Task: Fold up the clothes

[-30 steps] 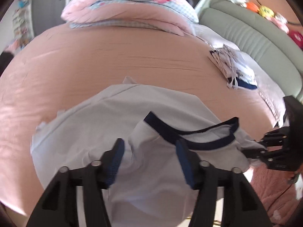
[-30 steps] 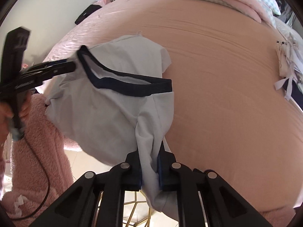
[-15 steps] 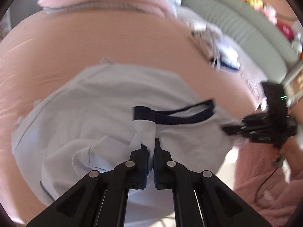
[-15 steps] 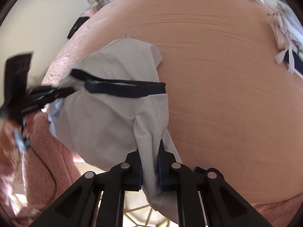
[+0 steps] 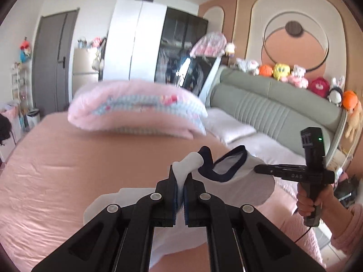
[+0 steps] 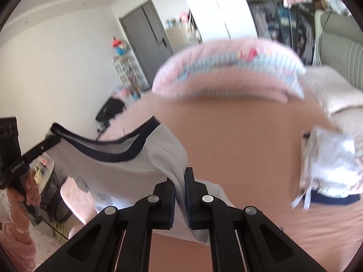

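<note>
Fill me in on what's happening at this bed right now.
A person is folding clothes with a handheld gripper in each hand. The left gripper and the right gripper are each clamped on the shoulder area of a white T-shirt with a navy collar, one on either side of the neck, holding it up above the pink bed. The left jaws have just closed on the fabric. A folded pink quilt lies farther back, and a pile of folded clothes sits off to the side.
</note>
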`<state>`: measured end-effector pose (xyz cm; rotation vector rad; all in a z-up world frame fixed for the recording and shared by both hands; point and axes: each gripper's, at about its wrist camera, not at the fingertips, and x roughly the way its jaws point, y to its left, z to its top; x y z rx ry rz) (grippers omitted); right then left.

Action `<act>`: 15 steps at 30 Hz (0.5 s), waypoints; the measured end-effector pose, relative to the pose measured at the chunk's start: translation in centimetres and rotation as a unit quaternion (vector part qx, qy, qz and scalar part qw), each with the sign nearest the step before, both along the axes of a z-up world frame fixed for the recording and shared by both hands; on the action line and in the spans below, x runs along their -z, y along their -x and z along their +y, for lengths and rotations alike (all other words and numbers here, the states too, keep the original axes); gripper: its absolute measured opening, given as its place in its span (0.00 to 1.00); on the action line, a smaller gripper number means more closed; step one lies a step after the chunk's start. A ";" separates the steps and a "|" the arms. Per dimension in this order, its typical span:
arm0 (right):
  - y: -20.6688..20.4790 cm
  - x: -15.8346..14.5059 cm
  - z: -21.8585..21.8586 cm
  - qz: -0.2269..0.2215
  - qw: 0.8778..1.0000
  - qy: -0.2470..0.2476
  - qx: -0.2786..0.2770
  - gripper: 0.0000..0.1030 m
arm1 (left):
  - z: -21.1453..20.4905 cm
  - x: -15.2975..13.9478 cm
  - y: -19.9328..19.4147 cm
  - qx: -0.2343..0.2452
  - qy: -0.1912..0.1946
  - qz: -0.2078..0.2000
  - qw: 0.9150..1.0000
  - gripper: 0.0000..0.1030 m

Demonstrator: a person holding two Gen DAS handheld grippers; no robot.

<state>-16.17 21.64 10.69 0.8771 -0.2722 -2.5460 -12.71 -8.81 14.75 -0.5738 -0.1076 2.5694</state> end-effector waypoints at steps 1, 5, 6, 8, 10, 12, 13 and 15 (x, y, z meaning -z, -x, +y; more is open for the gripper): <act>-0.6 -1.6 0.1 0.025 1.000 0.005 0.005 0.06 | -0.1 -1.0 -0.5 -0.001 -0.010 0.013 1.000 0.03; -3.3 -8.4 0.4 0.120 0.993 0.015 0.009 0.05 | 0.6 -4.4 -2.2 0.004 -0.007 0.068 0.998 0.03; -3.7 -9.5 0.6 0.132 0.991 0.013 0.002 0.05 | 0.9 -4.7 -2.3 0.001 0.004 0.075 0.997 0.03; -4.4 -10.1 0.0 0.139 0.990 -0.021 0.006 0.06 | 0.8 -3.8 -2.1 -0.009 0.017 0.062 0.998 0.03; -4.0 -8.1 -1.2 0.105 0.992 -0.061 -0.015 0.07 | 0.1 -1.4 -2.0 -0.015 0.007 0.028 0.999 0.03; -3.6 -2.8 -1.8 0.036 0.996 -0.079 -0.031 0.17 | -0.7 1.8 -1.8 -0.030 0.000 -0.023 0.999 0.03; -3.3 -0.1 -2.0 0.001 0.995 -0.088 -0.039 0.30 | -1.0 3.5 -1.6 -0.036 -0.005 -0.048 0.998 0.03; -3.6 6.2 -3.0 -0.072 0.991 -0.088 -0.069 0.35 | -1.5 6.1 -1.6 -0.044 -0.011 -0.082 0.996 0.03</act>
